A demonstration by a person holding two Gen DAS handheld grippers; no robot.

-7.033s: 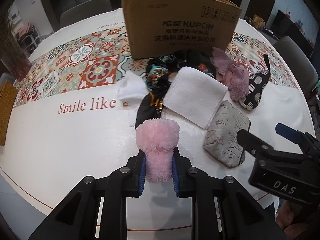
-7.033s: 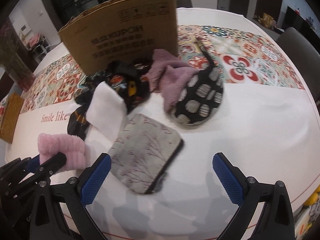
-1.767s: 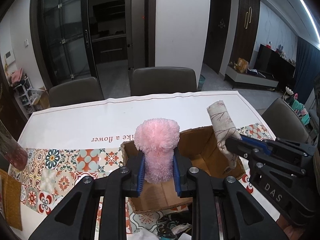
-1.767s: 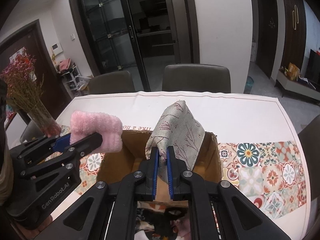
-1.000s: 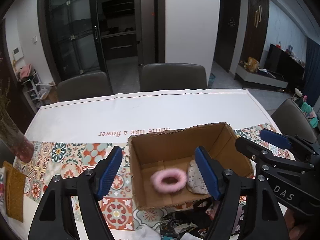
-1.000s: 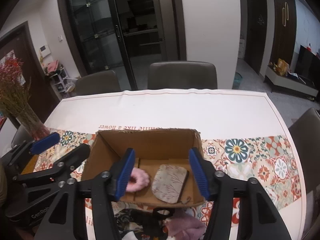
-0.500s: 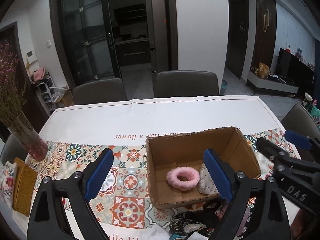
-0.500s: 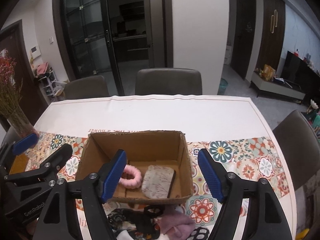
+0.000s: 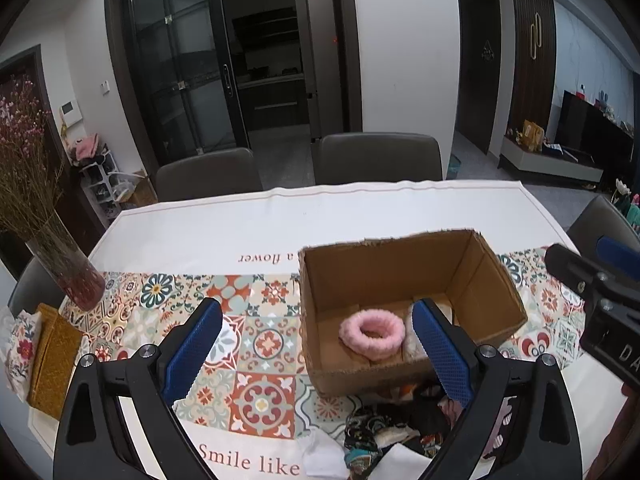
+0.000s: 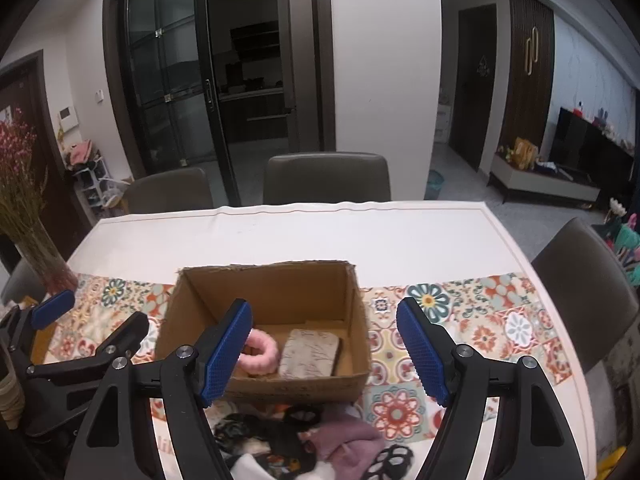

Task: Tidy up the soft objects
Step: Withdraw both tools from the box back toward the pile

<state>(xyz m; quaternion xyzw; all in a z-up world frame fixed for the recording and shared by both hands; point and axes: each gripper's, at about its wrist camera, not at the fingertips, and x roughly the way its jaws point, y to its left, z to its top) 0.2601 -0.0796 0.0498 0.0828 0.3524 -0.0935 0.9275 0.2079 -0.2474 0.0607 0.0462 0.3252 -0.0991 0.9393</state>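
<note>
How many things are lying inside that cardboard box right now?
2: a fluffy pink ring on the box's left side, a grey patterned pouch beside it on the right. The cardboard box's near wall might hide more.

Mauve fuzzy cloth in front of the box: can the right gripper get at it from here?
Probably yes. The mauve cloth lies atop the pile on the near side of the cardboard box, just below the open, empty right gripper, with nothing covering it.

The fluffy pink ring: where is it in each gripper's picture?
Left wrist view: the fluffy pink ring lies on the floor of the cardboard box, right of centre, low in the picture.
Right wrist view: the ring is in the same box, left of centre, partly behind a blue finger.
Shared landmark: the grey patterned pouch, just right of the ring in both views.
</note>
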